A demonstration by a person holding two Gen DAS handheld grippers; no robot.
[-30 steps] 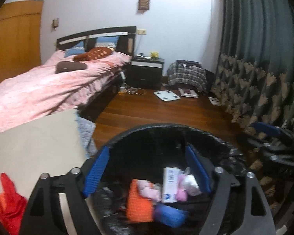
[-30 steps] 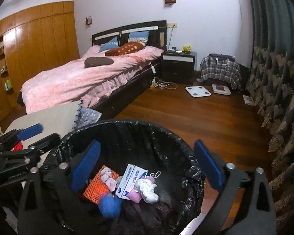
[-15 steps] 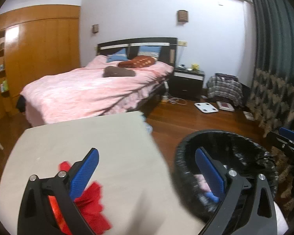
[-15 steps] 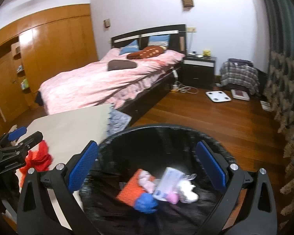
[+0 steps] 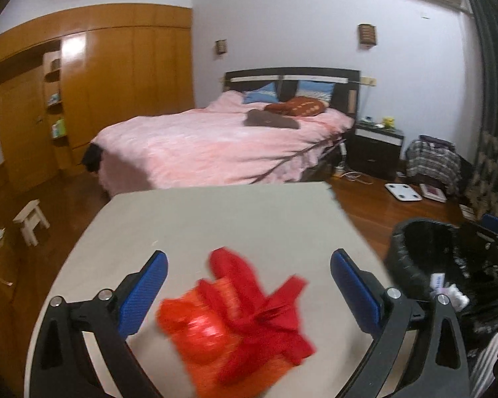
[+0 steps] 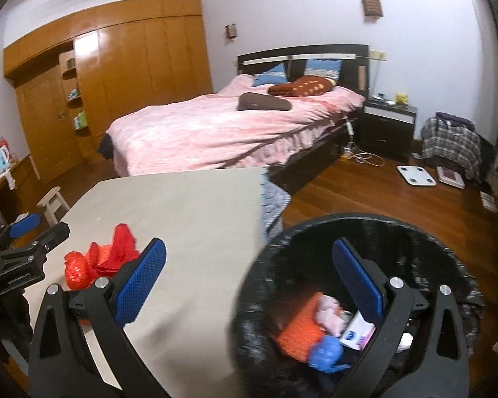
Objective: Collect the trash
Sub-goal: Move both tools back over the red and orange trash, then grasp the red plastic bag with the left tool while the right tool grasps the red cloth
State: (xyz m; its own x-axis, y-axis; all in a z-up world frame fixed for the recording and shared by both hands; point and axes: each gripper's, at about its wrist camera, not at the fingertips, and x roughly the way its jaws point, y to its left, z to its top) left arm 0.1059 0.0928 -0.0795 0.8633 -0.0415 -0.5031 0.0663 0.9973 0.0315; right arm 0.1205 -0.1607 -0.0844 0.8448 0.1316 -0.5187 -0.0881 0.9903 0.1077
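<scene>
Jaws of the left gripper (image 5: 249,275) stand spread wide, and the red plastic bag (image 5: 235,321) lies on the table between and below the blue pads (image 5: 142,292), which do not touch it. The bag is crumpled and blurred; its bulging, more orange end lies toward the camera and its loose red tails fan away toward the far right, so its long axis runs roughly from near left to far right across the beige table (image 5: 215,219).

The right gripper (image 6: 249,278) also has its jaws wide apart, with nothing between them: its left pad hangs over the table edge and its right pad over the mouth of the black-lined trash bin (image 6: 425,242), which stands on the wooden floor just beside the table.

The right wrist view looks down into the bin and shows an orange mesh piece (image 6: 298,328), a blue ball-like lump (image 6: 325,355), pink crumpled scraps (image 6: 330,311) and a white box (image 6: 357,331) with blue print too blurred to read. The left wrist view shows only the bin's rim and a few pale scraps at the right edge. The right view also shows the left gripper from the side, at the far left, with small white lettering on its body that cannot be read.

Beyond the table stands a bed (image 5: 215,139) with pink covers.
</scene>
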